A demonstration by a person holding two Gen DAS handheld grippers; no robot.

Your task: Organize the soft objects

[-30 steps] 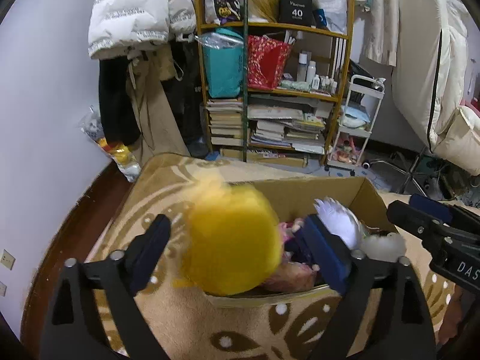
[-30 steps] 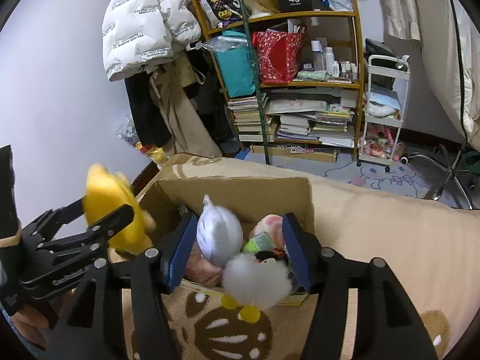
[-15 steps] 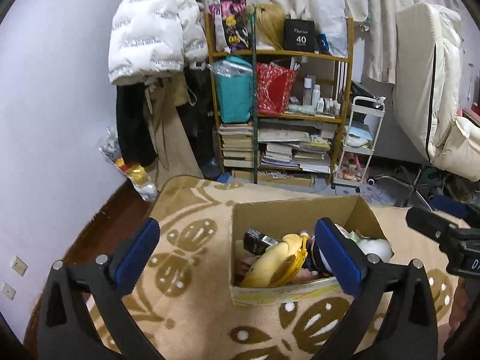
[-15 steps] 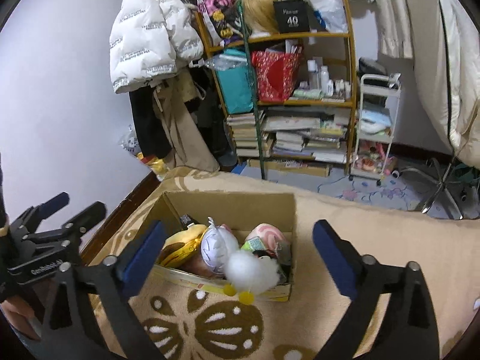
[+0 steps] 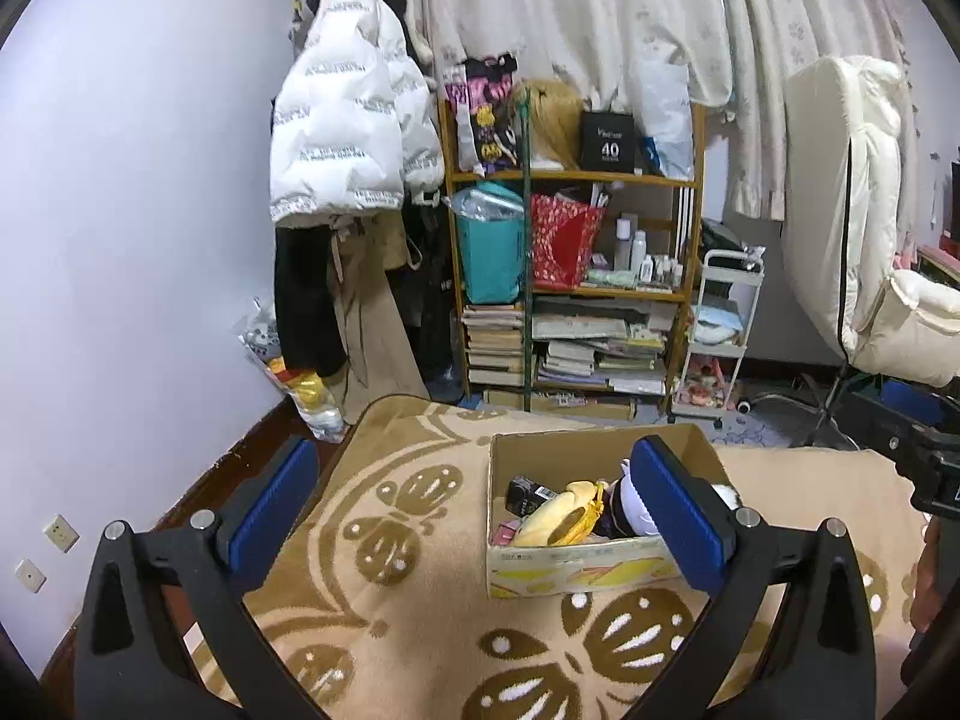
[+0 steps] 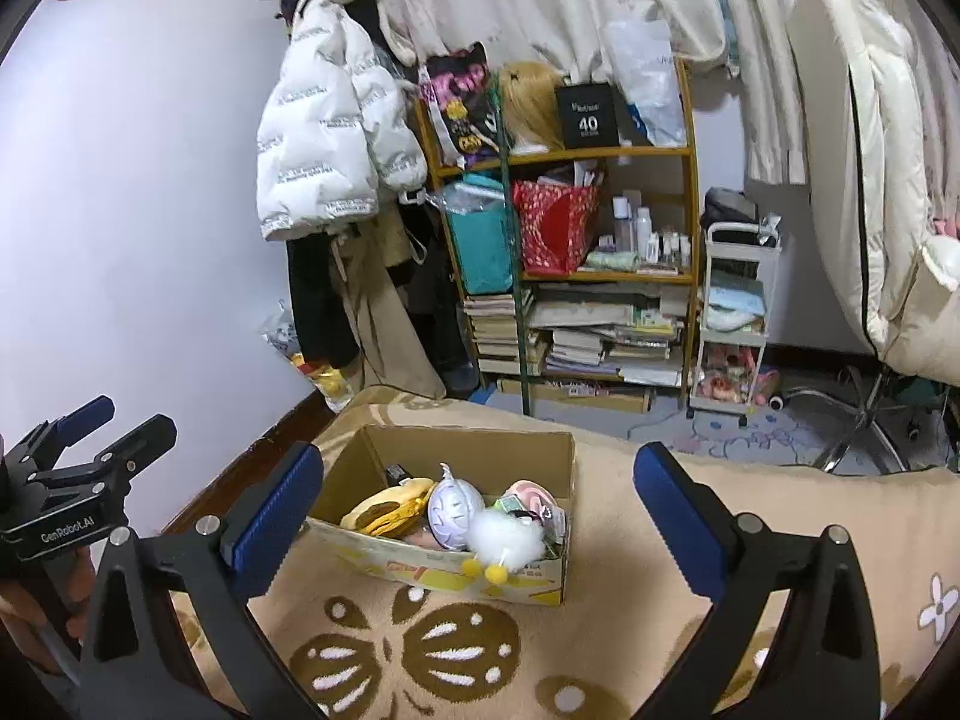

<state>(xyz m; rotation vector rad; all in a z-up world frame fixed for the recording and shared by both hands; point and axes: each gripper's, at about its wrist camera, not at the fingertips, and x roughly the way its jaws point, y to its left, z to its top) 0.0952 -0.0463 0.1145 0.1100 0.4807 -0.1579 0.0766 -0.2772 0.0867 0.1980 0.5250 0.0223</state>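
A cardboard box stands on a tan patterned blanket. In it lie a yellow plush, a lilac round plush, a pink plush and a white fluffy plush with yellow feet that hangs over the front wall. My left gripper is open and empty, above and in front of the box. My right gripper is also open and empty, raised before the box. In the right wrist view the left gripper shows at the left edge.
Behind the blanket stand a wooden bookshelf full of books and bags, a small white cart and a cream chair. A white puffer coat hangs at the wall. A plastic bag lies on the wooden floor at the left.
Both grippers opened wide and pulled up and back from the box. The yellow plush left the left jaws and the white fluffy plush left the right jaws; both now rest in the box.
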